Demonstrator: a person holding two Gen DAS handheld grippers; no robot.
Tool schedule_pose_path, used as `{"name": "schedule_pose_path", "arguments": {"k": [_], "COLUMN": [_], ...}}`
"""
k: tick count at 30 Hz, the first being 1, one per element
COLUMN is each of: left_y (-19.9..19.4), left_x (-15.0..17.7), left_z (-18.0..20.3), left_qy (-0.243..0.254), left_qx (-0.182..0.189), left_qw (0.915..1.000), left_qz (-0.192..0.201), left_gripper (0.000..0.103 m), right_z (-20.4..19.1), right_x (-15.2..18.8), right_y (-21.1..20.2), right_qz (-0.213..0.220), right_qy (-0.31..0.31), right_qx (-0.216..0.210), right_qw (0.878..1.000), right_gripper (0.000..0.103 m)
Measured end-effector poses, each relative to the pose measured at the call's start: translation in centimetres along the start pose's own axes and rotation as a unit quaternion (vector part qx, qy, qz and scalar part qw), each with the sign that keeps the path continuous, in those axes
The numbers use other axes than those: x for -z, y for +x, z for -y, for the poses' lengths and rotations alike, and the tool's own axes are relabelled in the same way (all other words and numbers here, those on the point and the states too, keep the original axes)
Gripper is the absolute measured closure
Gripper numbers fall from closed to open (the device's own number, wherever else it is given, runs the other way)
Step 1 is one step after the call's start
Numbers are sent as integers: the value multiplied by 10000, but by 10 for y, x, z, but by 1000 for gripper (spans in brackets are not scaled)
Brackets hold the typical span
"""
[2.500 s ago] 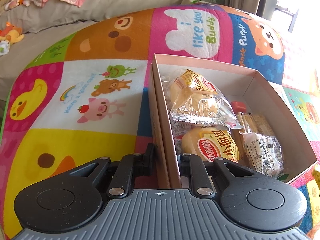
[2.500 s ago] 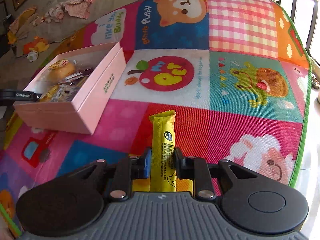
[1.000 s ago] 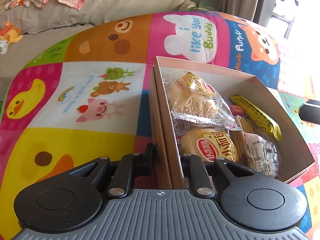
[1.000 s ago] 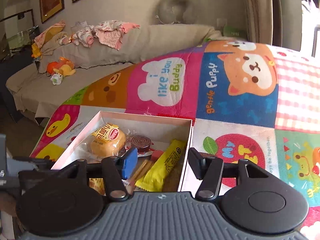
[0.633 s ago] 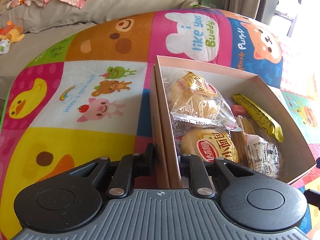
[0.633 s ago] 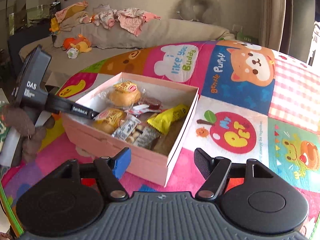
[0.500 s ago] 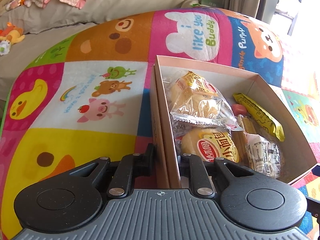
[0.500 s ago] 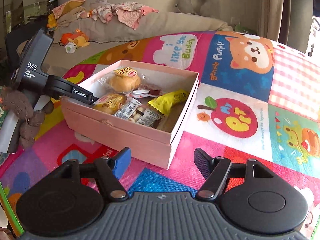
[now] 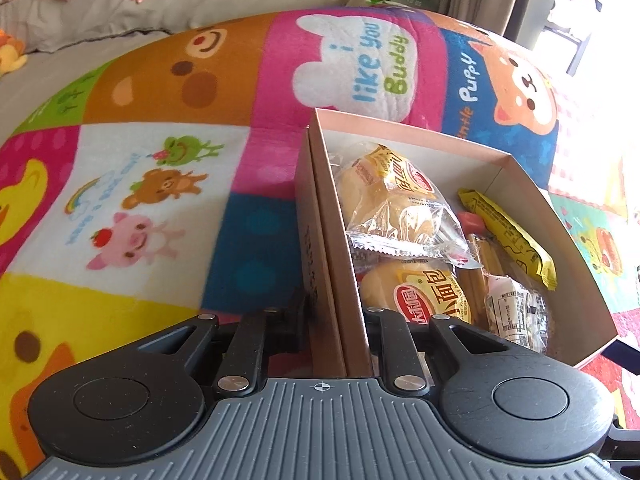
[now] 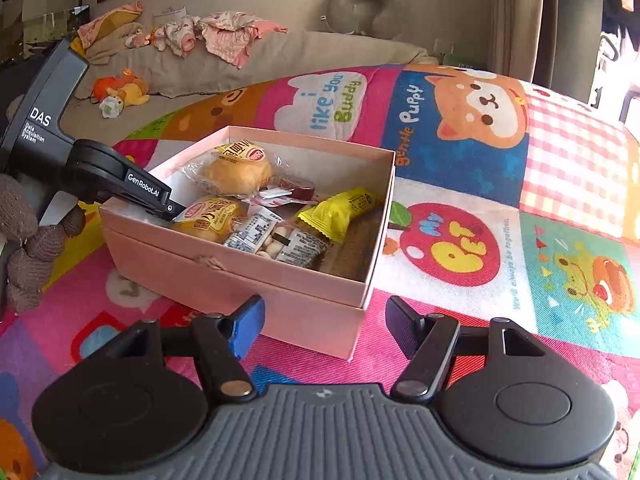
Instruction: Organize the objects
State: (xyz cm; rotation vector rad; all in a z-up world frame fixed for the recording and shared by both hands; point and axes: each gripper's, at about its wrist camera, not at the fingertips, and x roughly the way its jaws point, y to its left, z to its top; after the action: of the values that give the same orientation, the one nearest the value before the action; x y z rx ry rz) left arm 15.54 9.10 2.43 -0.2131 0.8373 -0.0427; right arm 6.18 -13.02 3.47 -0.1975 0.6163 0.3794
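A pink box (image 9: 340,256) lies open on the play mat, filled with wrapped buns (image 9: 392,196), small snack packs and a yellow snack bar (image 9: 508,232). My left gripper (image 9: 336,316) straddles the box's near left wall; its jaws are opening, but the pads still touch the wall. From the right wrist view that left gripper (image 10: 170,208) reaches over the box (image 10: 240,276) rim, held by a gloved hand (image 10: 28,248). The yellow bar (image 10: 340,210) rests against the right wall. My right gripper (image 10: 324,330) hovers before the box's near corner, jaws closing a little, nothing held between them.
The colourful play mat (image 10: 480,160) spreads right of and beyond the box. A beige sofa (image 10: 280,52) with heaped clothes, a plush toy (image 10: 120,92) and a grey neck pillow (image 10: 368,8) stands behind it. Curtains hang at the back right.
My right gripper carried the yellow bar to the box, left it inside, then drew back and sank lower, open. The box slid sideways across the mat along with my left gripper.
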Motion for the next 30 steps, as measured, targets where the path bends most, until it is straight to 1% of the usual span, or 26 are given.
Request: {"name": "schedule_pose_path", "arguments": {"k": [2,3,4,5,6,7,8,9,10,11,12,13,15,16,17,19,21,23,26,27,30], "left_y": [17,24,31,37,41,44,45,45,41,35,25,13,-17,-34,-52,-87,-105,-111,-102,-97,-84], "left_x": [-13,-19,-25,-30,-33,-35,-36,-36,-36,-34,-31,-27,-9,2,17,48,76,101,127,132,143], "left_z": [15,20,25,28,28,25,19,14,9,6,5,7,13,18,21,28,35,44,62,66,75], "left_qy": [191,345,560,745,826,784,644,508,395,354,383,462,619,666,698,734,768,738,989,1021,1114], "left_qx": [-31,-88,-285,-560,-808,-914,-917,-855,-791,-723,-687,-687,-775,-840,-864,-734,-524,-330,-360,-363,-179], "left_qw": [9998,9992,9975,9948,9920,9912,9923,9938,9949,9955,9952,9941,9897,9866,9836,9792,9824,9868,9874,9880,9898], "left_qz": [80,200,321,415,502,547,530,502,476,498,575,700,1035,1228,1421,1746,1617,1402,1183,1102,873], "left_gripper": [86,86,80,69,62,53,49,49,49,49,49,49,48,49,53,54,54,54,54,54,54], "right_z": [12,18,24,30,34,35,35,35,36,37,37,37,36,36,35,34,33,30,19,19,21], "right_x": [-7,-10,-13,-15,-15,-15,-12,-9,-6,-2,3,8,20,26,31,44,56,63,60,60,62], "right_y": [9,14,18,22,24,24,22,19,16,12,6,0,-13,-19,-25,-32,-33,-27,-25,-24,-20], "right_qz": [1,-17,-32,-55,-66,-54,-22,7,10,8,26,40,29,25,-17,-238,-500,-713,-724,-722,-664], "right_qy": [233,361,485,604,652,655,639,621,626,652,664,660,675,715,762,892,1047,1098,931,983,1285], "right_qx": [182,204,197,183,210,260,305,331,357,386,394,397,454,464,446,367,379,395,583,608,677], "right_qw": [9996,9991,9986,9980,9976,9975,9975,9975,9974,9971,9970,9970,9967,9964,9961,9951,9925,9906,9913,9907,9872], "right_gripper": [38,38,38,38,38,38,36,33,26,18,13,11,0,0,0,0,0,0,0,0,0]}}
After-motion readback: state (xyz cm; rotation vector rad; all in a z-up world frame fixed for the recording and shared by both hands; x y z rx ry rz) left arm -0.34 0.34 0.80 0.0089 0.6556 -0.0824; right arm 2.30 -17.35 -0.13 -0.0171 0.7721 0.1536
